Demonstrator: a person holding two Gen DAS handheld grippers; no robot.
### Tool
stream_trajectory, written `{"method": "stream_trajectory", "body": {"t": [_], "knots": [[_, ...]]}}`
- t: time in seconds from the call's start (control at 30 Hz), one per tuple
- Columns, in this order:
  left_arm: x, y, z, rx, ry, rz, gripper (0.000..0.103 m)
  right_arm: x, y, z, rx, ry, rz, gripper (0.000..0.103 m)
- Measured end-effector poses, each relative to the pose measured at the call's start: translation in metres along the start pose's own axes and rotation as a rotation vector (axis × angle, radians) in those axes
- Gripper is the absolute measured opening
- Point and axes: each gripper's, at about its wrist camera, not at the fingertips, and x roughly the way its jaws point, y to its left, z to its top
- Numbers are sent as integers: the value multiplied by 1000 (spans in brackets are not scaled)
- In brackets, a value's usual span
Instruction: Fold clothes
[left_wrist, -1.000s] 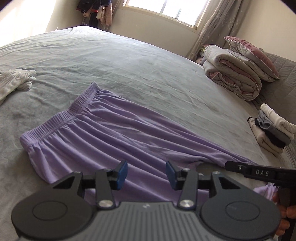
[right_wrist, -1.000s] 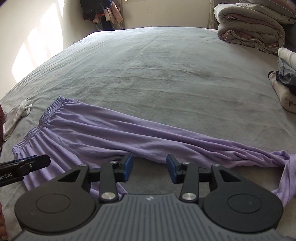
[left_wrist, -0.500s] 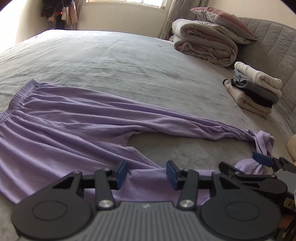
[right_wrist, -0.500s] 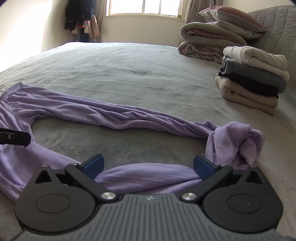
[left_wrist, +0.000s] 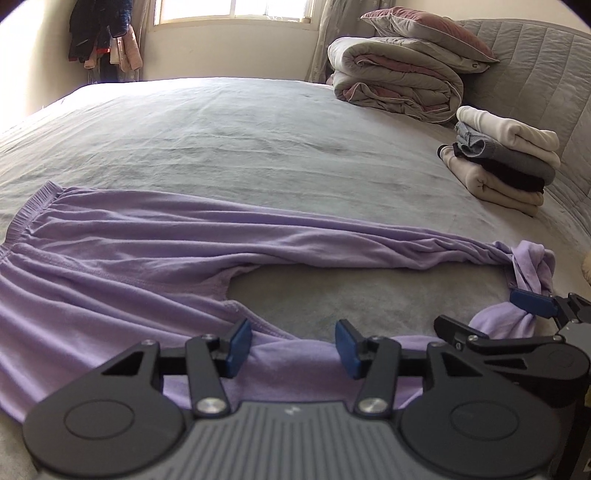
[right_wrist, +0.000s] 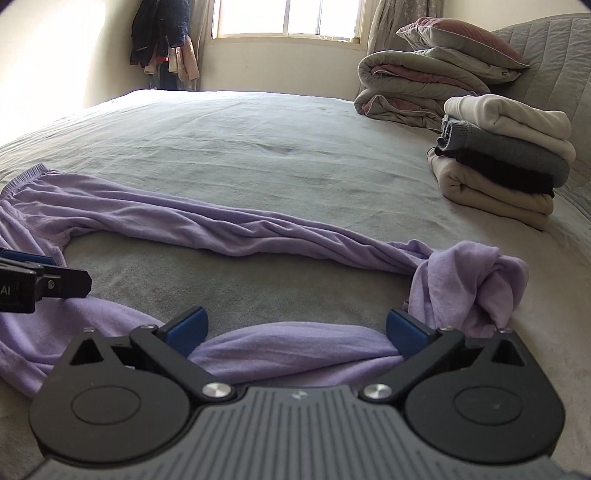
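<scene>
Lilac trousers lie on the grey bed, waistband at the left, far leg stretched to the right, its end bunched in a knot. The near leg runs along the front edge under both grippers. My left gripper is open, low over the near leg by the crotch. My right gripper is open wide, its jaws either side of the near leg beside the bunched cuffs. The right gripper also shows in the left wrist view.
A stack of folded clothes sits at the right by the grey headboard. A rolled duvet and pillow lie behind it. Clothes hang in the far corner next to a window.
Both grippers have swung right and sunk low over the near leg. The right gripper's jaws have opened wide around that leg.
</scene>
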Motion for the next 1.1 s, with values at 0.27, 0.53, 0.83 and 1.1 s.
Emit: {"method": "stream_trajectory", "body": {"t": [0.27, 0.53, 0.83, 1.1], "knots": [[7, -8, 4, -18, 1, 41, 56, 0, 0, 0, 0, 0, 1, 103], [10, -5, 7, -52, 0, 42, 56, 0, 0, 0, 0, 1, 1, 103], [7, -3, 7, -76, 4, 28, 56, 0, 0, 0, 0, 1, 1, 103], [1, 4, 6, -106, 14, 6, 56, 0, 0, 0, -1, 1, 1, 103]]}}
